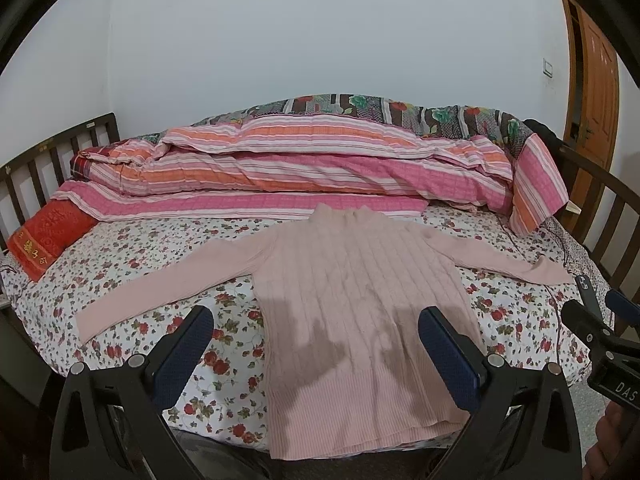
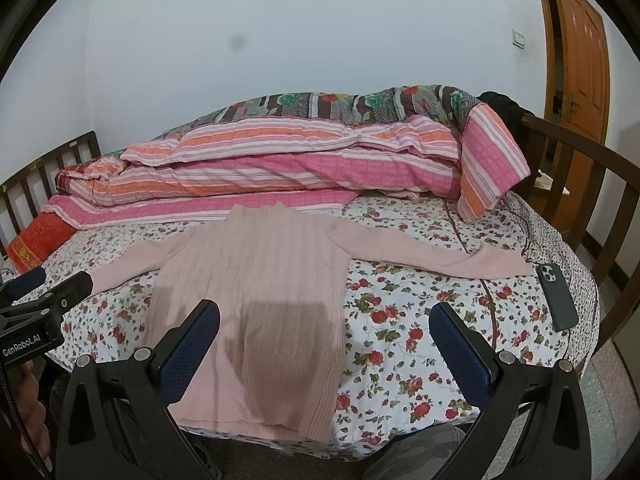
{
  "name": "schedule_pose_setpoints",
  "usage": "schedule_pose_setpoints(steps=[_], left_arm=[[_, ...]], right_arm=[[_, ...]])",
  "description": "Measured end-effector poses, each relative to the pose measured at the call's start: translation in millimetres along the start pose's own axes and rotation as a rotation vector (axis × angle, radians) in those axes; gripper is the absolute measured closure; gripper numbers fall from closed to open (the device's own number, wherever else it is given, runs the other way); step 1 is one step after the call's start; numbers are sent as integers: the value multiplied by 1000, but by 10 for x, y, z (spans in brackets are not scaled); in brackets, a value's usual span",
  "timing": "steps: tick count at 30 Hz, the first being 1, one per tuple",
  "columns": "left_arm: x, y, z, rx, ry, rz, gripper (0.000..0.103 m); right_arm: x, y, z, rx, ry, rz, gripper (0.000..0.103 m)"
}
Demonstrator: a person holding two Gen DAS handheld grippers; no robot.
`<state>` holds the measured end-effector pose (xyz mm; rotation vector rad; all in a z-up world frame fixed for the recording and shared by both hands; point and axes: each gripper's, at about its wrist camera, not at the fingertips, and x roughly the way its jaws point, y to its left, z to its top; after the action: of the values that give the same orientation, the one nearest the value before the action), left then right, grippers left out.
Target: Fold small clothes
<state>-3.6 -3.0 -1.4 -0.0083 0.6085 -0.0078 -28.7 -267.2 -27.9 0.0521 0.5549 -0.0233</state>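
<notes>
A pale pink ribbed sweater [image 1: 356, 304] lies flat and face up on the floral bedsheet [image 1: 152, 256], collar toward the far side, both sleeves spread out sideways. My left gripper [image 1: 316, 320] is open and empty, held above the sweater's lower hem. In the right wrist view the sweater [image 2: 260, 300] lies left of centre. My right gripper [image 2: 326, 316] is open and empty, above the sweater's right edge and the bare sheet [image 2: 400, 320]. Each gripper also shows at the edge of the other's view: the right one [image 1: 600, 332], the left one [image 2: 40, 300].
A rolled pink striped quilt [image 1: 320, 164] lies along the far side of the bed. A red cushion [image 1: 48, 236] sits at the far left. A dark phone [image 2: 558, 296] lies on the sheet near the right sleeve cuff. Dark wooden bed rails [image 2: 576, 176] stand at both ends.
</notes>
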Motion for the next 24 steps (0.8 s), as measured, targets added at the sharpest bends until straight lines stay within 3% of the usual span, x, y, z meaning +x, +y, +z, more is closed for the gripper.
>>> schedule_pose_setpoints(steps=[24], left_arm=[[1,16,7,-3,1,-4,0]], right_arm=[[-28,-8,3,3,-3,2,1]])
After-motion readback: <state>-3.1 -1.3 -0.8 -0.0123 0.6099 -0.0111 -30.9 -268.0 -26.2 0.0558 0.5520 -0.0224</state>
